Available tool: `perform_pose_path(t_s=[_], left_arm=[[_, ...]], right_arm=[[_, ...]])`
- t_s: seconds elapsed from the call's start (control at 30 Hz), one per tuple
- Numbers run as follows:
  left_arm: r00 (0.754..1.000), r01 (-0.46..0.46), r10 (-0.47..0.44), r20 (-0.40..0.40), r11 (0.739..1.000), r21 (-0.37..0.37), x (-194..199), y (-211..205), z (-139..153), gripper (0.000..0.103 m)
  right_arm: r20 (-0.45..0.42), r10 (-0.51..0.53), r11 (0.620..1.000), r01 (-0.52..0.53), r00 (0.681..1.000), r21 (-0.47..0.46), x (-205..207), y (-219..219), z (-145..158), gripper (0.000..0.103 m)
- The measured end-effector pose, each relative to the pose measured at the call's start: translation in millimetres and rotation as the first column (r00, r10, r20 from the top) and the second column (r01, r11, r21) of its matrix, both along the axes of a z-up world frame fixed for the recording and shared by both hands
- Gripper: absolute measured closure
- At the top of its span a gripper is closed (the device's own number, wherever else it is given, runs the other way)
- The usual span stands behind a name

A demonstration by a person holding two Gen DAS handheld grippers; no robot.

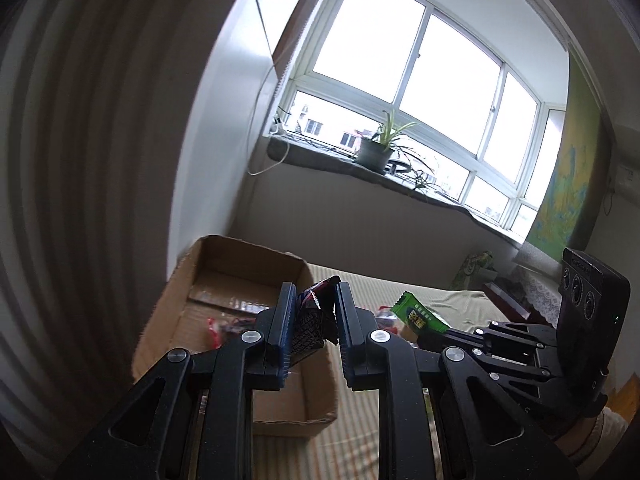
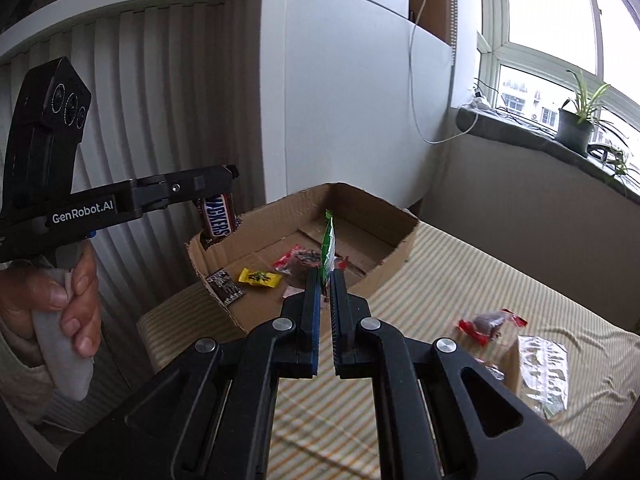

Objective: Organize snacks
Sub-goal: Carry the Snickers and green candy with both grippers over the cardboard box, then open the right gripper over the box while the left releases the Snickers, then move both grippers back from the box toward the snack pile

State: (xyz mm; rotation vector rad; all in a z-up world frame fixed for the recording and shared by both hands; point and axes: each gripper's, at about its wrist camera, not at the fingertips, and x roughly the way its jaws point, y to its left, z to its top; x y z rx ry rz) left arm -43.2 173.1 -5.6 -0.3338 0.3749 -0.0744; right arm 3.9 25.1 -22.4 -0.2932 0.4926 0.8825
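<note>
Several snacks are already laid in the cardboard box (image 2: 400, 236) on the bed (image 2: 460, 280). A Snickers bar (image 2: 216, 218) is clamped in the left tongs (image 1: 316, 312) over the box, a green packet (image 2: 328, 246) in the right tongs (image 2: 326, 280). Two wrapped snacks (image 2: 520, 344) are left on the bed.

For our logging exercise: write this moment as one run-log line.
left gripper: shut on Snickers bar | right gripper: shut on green packet | cardboard box: open
</note>
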Motion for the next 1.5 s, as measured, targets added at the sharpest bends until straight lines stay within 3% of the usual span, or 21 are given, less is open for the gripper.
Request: perform_pose_path(t_s=[0.27,0.5,0.53,0.63,0.67,0.97,1.1,1.5], left_arm=[[0.999,-0.031,0.031,-0.017,0.999,0.012,7.6,16.0,-3.2,0.085],[0.998,-0.013,0.014,-0.066,1.000,0.013,18.3,18.9,-22.4,0.084],[0.997,-0.021,0.023,-0.074,0.999,0.024,19.2,18.9,-24.6,0.079],[0.994,-0.077,0.081,-0.072,0.996,0.049,12.7,22.2,-26.9,0.035],[0.993,-0.099,0.102,-0.063,0.994,0.051,9.8,24.2,-26.2,0.032],[0.971,-0.217,0.221,-0.087,0.975,0.056,-20.5,54.6,-24.5,0.032],[0.962,-0.253,0.257,-0.094,0.966,0.060,-31.5,59.0,-21.4,0.032],[0.957,-0.272,0.278,-0.083,0.959,0.084,-53.4,41.6,-7.7,0.032]], right_arm=[[-0.019,0.064,0.998,-0.065,0.998,-0.001,9.0,35.3,-8.1,0.099],[-0.115,0.087,0.994,-0.094,0.989,-0.056,30.6,52.5,-35.4,0.095],[-0.115,0.088,0.993,-0.097,0.989,-0.071,30.7,54.9,-40.3,0.092],[-0.112,0.086,0.992,-0.095,0.990,-0.080,26.8,52.9,-48.7,0.066],[-0.100,0.080,0.993,-0.088,0.992,-0.078,24.6,49.9,-49.2,0.060],[-0.098,0.076,0.996,-0.081,0.992,-0.046,10.4,31.8,-42.3,0.058],[-0.077,0.086,0.996,-0.089,0.993,-0.025,-2.5,28.4,-33.8,0.033],[-0.052,0.086,0.996,-0.086,0.995,-0.005,-31.9,8.9,-28.1,0.020]])
